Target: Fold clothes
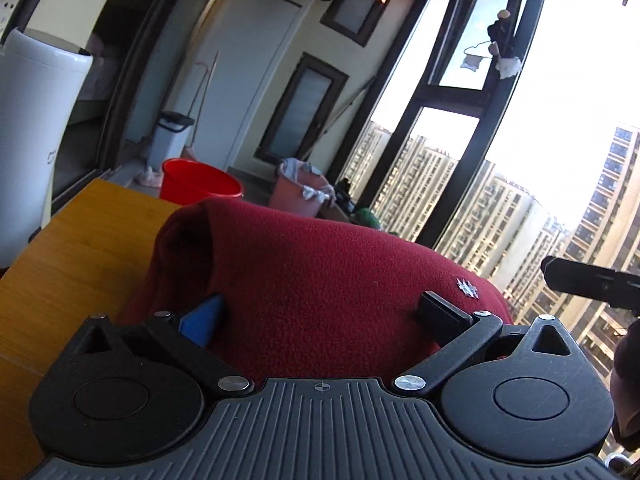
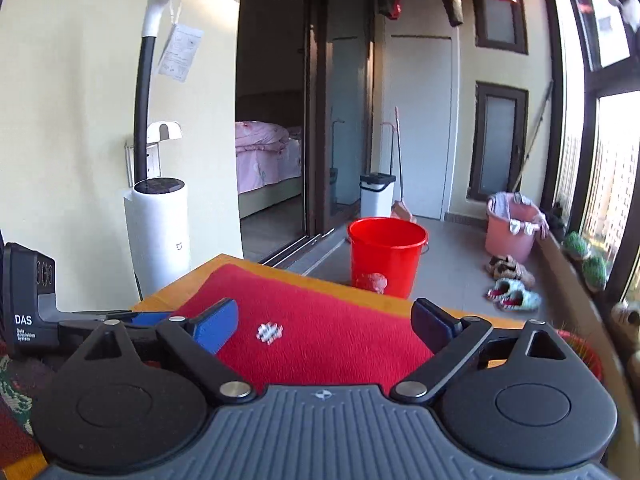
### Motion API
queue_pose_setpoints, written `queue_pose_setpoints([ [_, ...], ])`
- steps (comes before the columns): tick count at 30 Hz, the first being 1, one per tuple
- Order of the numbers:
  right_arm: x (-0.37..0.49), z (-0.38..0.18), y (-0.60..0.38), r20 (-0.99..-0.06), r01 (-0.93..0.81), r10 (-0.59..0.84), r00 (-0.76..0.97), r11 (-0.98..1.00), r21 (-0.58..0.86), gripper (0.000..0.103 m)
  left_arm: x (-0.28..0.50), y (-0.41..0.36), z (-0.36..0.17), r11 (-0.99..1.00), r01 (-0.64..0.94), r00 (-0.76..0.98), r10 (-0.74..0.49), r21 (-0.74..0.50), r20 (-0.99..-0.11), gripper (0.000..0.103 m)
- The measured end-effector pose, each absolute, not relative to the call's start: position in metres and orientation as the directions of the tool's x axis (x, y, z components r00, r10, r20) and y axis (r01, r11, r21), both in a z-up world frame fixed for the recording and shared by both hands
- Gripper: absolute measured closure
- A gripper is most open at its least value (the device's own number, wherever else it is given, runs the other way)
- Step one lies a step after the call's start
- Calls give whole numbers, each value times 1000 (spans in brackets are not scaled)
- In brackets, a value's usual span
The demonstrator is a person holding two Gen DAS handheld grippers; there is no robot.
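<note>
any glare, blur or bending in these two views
Left wrist view: the window is blown out white, its frames bow from the fisheye, and the red garment reads dark maroon. Right wrist view: even light, the garment brighter red, the slippers smeared, the vacuum pole curved.

i work over a honey-coloured wooden table [image 2: 304, 276]. a red fleece garment [image 2: 320, 332] with a small white patterned emblem lies spread on it, covering most of the top and leaving bare wood along the far edge.
</note>
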State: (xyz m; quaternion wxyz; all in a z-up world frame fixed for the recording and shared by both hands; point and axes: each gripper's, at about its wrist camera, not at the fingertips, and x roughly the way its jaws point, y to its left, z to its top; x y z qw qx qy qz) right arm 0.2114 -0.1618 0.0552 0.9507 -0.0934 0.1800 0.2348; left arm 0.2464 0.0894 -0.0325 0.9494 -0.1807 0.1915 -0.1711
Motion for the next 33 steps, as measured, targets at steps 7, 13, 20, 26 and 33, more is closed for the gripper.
queue_pose_setpoints([
  [7,281,69,-21,-612,-669,422,669,702,-247,58,228,76,-26,908,273,889,-364,-317,-278,0],
  [13,329,15,67,-745,-731,255,616,537,-420,40,220,68,-24,926,266,894,-341,-268,-289,0],
  [20,346,-28,95,-771,-722,130,624,474,-504,78,220,69,-24,922,266,889,-348,-281,-298,0],
  [26,355,5,61,-741,-688,272,614,644,-334,78,216,65,-21,938,265,908,-320,-222,-272,0],
  [33,341,33,28,-688,-675,399,606,716,-179,51,223,66,-27,924,280,888,-353,-262,-295,0],
])
